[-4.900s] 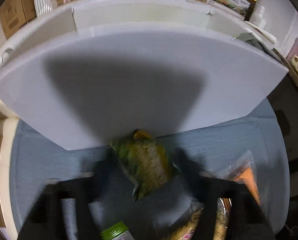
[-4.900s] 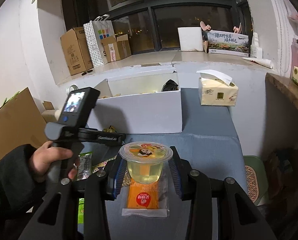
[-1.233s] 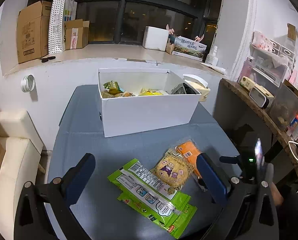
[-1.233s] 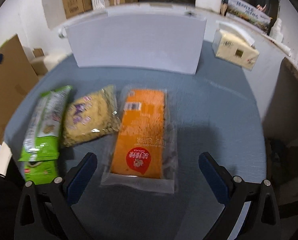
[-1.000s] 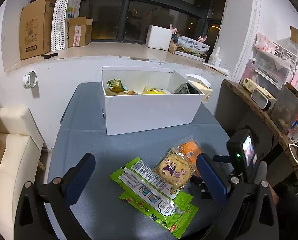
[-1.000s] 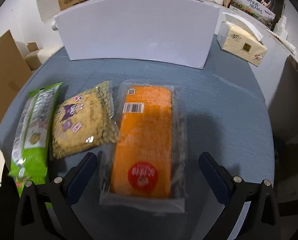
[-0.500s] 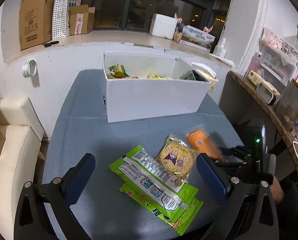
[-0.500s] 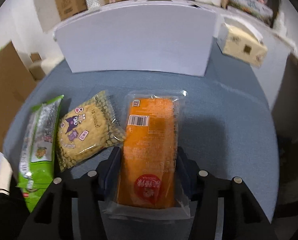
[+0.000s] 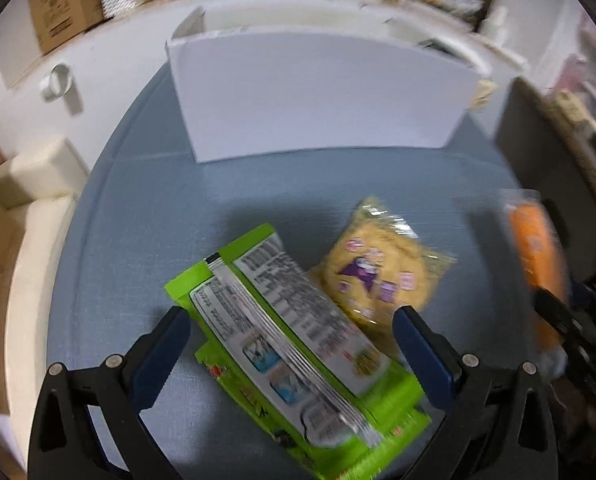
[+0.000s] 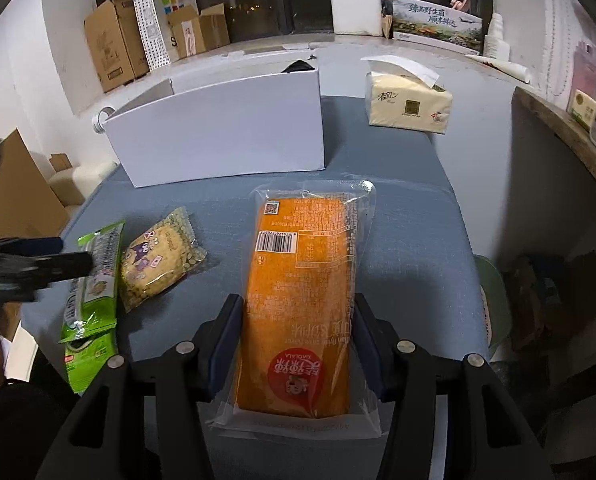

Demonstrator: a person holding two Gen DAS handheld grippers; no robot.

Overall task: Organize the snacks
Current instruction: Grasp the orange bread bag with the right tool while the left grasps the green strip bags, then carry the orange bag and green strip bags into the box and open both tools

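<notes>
My right gripper [image 10: 298,332] is shut on the orange cake packet [image 10: 301,288] and holds it above the blue table; the packet also shows at the right of the left wrist view [image 9: 537,256]. My left gripper [image 9: 294,344] is open, low over the green snack packets [image 9: 290,344], which also show in the right wrist view [image 10: 94,284]. A yellow biscuit packet [image 9: 377,268] lies just right of them and also shows in the right wrist view [image 10: 158,264]. The white box [image 10: 226,132] stands at the back of the table.
A tissue pack [image 10: 407,102] sits at the table's back right. Cardboard boxes [image 10: 114,48] and a paper bag stand on the window ledge. A cream seat [image 9: 30,176] is left of the table. A wooden shelf edge [image 10: 569,136] is at right.
My right gripper shut on the orange packet and lifted it off the table. My left gripper dropped down and forward over the green packets, still open.
</notes>
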